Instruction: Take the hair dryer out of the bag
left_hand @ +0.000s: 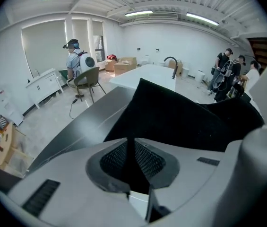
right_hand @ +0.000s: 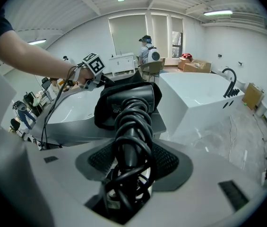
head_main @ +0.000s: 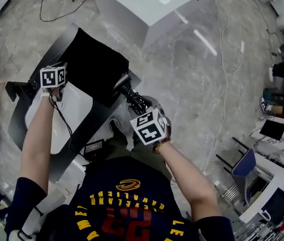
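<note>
My right hand-held gripper [right_hand: 132, 148] has its jaws spread wide around the handle of the hair dryer [head_main: 129, 92], and the pads press on it through the black cord [right_hand: 132, 126] coiled round that handle. The hair dryer is out of the bag. I see it held in the air with its head pointing away from me, just beside the near right edge of the bag [head_main: 99, 64] and over the edge of the tabletop [head_main: 64, 49]. In the right gripper view the head of the dryer, with a small printed label on it, fills the middle of the picture. The bag shows just behind it.

My left hand-held gripper [left_hand: 132, 143] is nearly closed. Its jaws stand narrow, and a thin black edge of the bag runs between the pads. From there the rest of the bag spreads out flat and dark across the tabletop. From the head view this gripper sits at the bag's left side, above a white basin [head_main: 64, 117] let into the dark tabletop. A thin cable hangs along my left forearm.

The two grippers are well apart, with the bag's near corner between them. Beyond the tabletop stands a white counter [head_main: 142, 6] with a black tap [left_hand: 171, 64]. Farther back a person [left_hand: 76, 60] stands by a chair.
</note>
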Demonstrator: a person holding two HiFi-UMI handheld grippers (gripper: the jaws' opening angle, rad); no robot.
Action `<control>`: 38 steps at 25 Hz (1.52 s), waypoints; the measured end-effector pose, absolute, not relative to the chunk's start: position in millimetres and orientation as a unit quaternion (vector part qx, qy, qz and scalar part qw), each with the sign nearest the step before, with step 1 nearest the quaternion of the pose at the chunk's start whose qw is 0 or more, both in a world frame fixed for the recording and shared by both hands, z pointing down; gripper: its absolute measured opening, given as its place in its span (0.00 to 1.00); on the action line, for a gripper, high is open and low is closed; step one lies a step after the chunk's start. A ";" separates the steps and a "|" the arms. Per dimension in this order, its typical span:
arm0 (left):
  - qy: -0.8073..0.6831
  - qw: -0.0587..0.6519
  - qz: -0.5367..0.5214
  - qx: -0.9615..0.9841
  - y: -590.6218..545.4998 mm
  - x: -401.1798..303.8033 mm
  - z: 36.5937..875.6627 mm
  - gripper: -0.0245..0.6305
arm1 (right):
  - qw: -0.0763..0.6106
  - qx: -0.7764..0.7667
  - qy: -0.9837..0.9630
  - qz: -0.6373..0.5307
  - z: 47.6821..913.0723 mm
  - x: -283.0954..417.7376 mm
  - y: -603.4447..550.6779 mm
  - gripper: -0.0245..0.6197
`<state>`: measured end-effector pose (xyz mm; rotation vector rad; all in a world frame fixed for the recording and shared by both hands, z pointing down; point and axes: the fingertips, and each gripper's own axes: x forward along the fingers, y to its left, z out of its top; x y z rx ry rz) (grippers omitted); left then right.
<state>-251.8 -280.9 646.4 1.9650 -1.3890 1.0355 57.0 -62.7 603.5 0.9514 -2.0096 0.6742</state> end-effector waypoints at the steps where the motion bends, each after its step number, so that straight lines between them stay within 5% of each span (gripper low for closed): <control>1: -0.520 0.261 0.373 0.722 -282.4 -256.5 643.5 0.07 | 0.397 0.375 -0.794 0.267 603.0 57.0 -61.8 0.40; 20: -0.520 0.298 0.139 0.788 -170.6 -199.7 526.9 0.07 | 0.351 0.414 -0.790 0.286 551.6 115.3 -36.9 0.40; 30: -0.517 0.226 0.167 0.809 -79.1 -191.0 473.8 0.07 | 0.342 0.358 -0.838 0.227 535.9 11.4 -152.5 0.40; 38: -0.562 0.270 0.134 0.770 -16.1 -231.0 472.6 0.07 | 0.364 0.337 -0.841 0.216 557.8 -68.9 -204.5 0.40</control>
